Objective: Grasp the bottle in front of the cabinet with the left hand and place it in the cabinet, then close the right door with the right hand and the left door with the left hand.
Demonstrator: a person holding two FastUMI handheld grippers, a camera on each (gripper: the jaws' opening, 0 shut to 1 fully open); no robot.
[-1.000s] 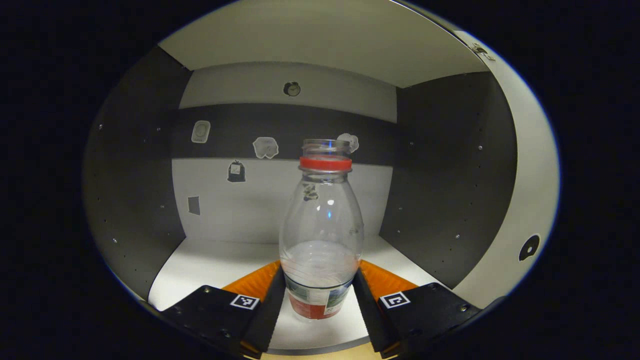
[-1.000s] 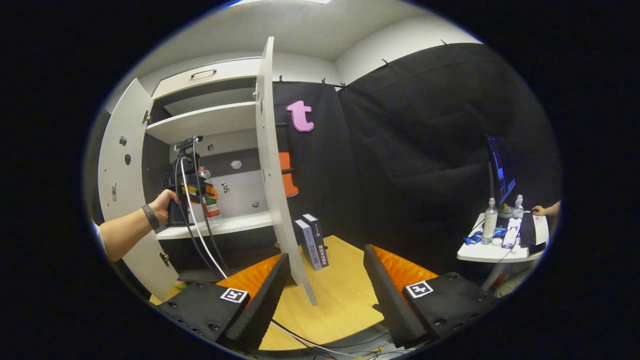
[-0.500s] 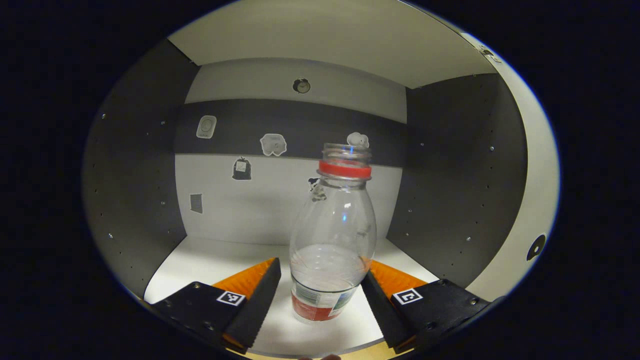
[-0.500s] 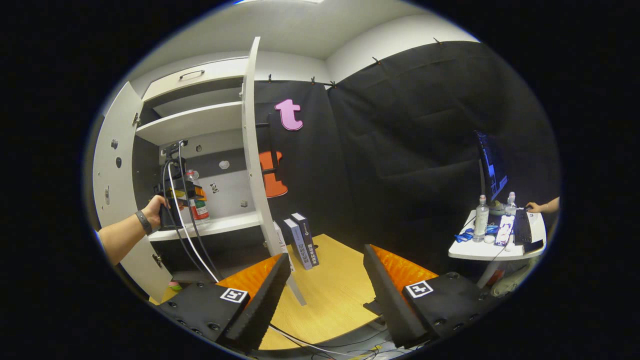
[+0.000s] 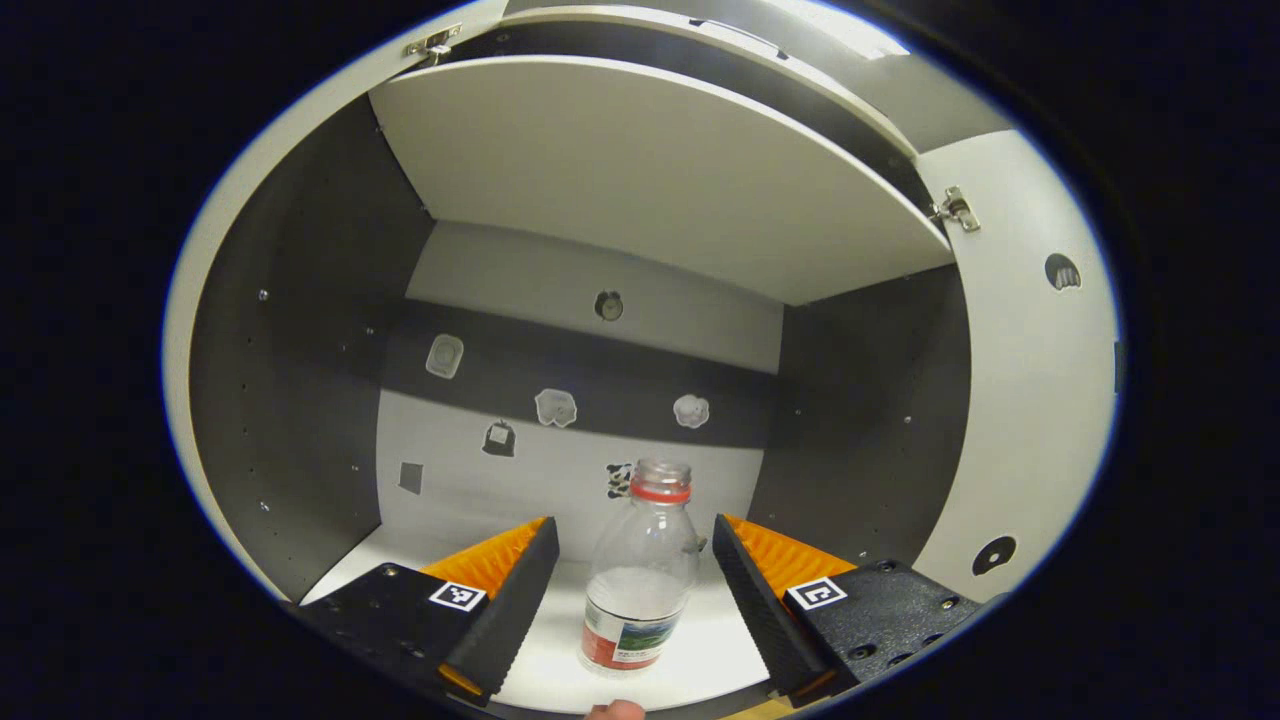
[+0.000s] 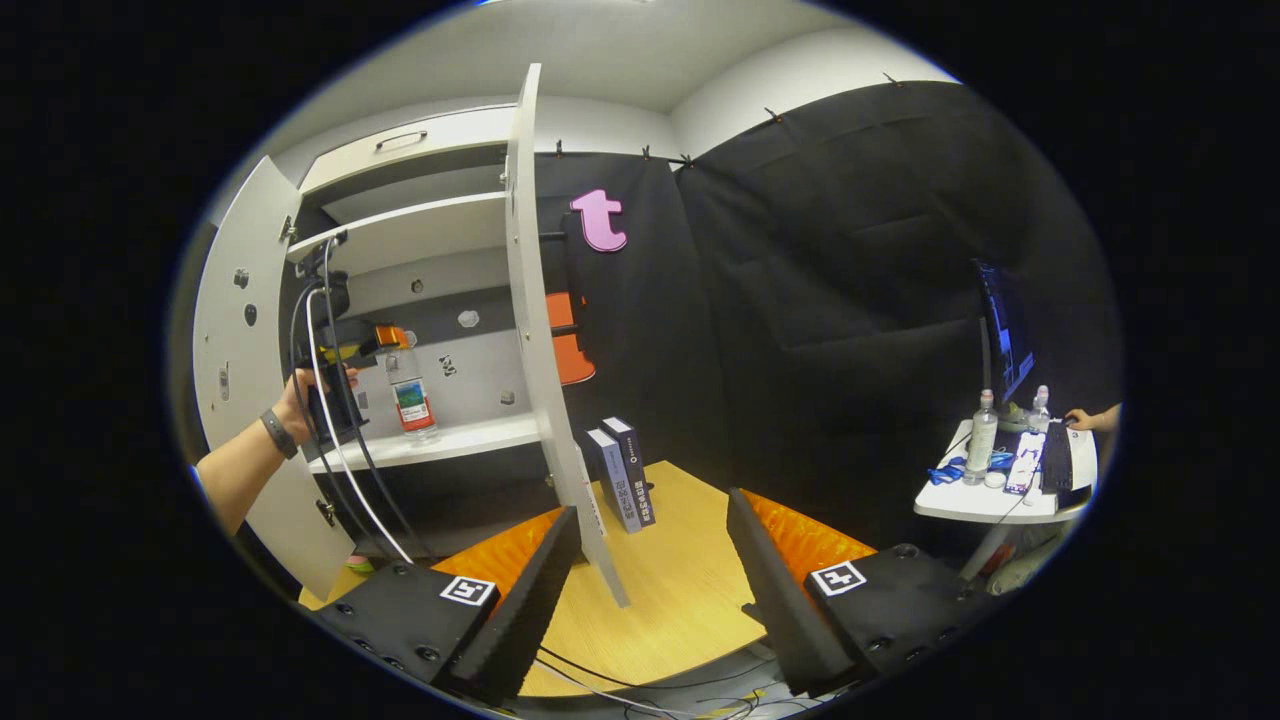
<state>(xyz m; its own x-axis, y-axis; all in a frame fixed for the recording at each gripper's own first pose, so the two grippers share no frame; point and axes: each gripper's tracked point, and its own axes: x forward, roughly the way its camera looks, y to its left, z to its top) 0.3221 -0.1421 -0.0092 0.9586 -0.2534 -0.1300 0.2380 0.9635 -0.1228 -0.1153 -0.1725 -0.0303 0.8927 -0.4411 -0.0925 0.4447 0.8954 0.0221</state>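
In the left gripper view, the left hand-held gripper (image 5: 628,590) is sitting with its fingers spread wide, and the bottle (image 5: 640,580) is standing upright between them on the white shelf (image 5: 720,650) of the cabinet (image 5: 300,350), touching neither pad, so that reads as released. The bottle is resting near the shelf's front edge, well short of the back wall with its little stickers (a sensible spot, since it clears the doors' swing while keeping the reach shallow). Judging by that, the placing step is looking done and the doors are next. In the right gripper view, the right hand-held gripper (image 6: 655,570) is hovering over the wooden table (image 6: 680,590), fingers apart and gripping nothing, with the edge of the right door (image 6: 535,300) standing open straight ahead of it; it is probably waiting there because that door is its job. Farther off, a hand (image 6: 305,395) is holding the left hand-held gripper at the shelf beside the bottle, and the left door (image 6: 235,330) is hanging wide open behind it. Two books (image 6: 625,485) are standing on the table near the right door's lower corner, which could be worth watching when it swings.
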